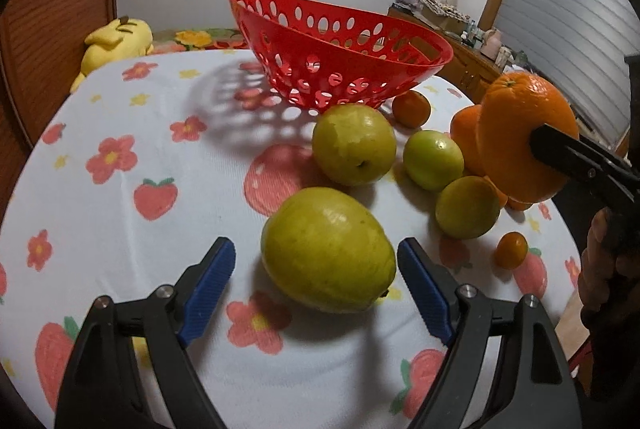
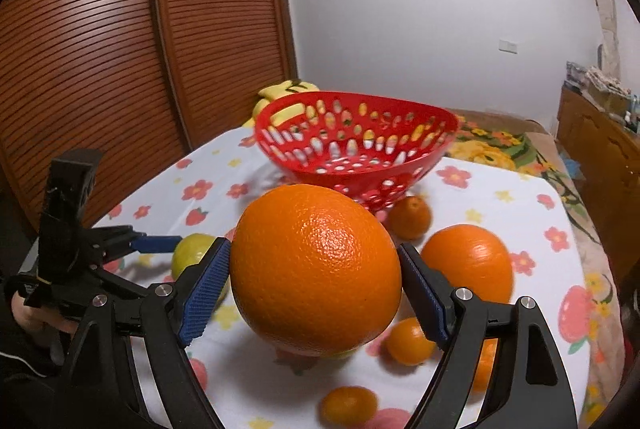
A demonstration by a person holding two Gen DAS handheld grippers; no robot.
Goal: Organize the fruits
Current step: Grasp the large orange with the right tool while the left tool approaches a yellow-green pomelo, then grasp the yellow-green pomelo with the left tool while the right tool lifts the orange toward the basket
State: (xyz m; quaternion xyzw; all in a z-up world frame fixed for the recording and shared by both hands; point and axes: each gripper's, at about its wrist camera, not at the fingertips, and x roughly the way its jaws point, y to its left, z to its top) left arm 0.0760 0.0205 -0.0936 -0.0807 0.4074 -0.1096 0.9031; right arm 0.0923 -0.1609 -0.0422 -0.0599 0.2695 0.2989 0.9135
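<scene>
My right gripper (image 2: 314,281) is shut on a large orange (image 2: 316,269) and holds it above the table; the orange also shows in the left wrist view (image 1: 524,133). My left gripper (image 1: 316,265) is open, its blue pads on either side of a big green guava (image 1: 326,249) lying on the cloth, not touching it. An empty red perforated basket (image 1: 340,41) stands tilted at the back (image 2: 360,145). Another guava (image 1: 354,145), two green limes (image 1: 432,159) (image 1: 466,207) and small oranges (image 1: 411,108) (image 1: 511,249) lie between.
A second large orange (image 2: 468,261) and small oranges (image 2: 410,217) (image 2: 408,341) lie on the flowered tablecloth (image 1: 140,169). A yellow plush toy (image 1: 116,41) sits beyond the far left edge. A wooden cabinet (image 1: 468,65) stands at the right.
</scene>
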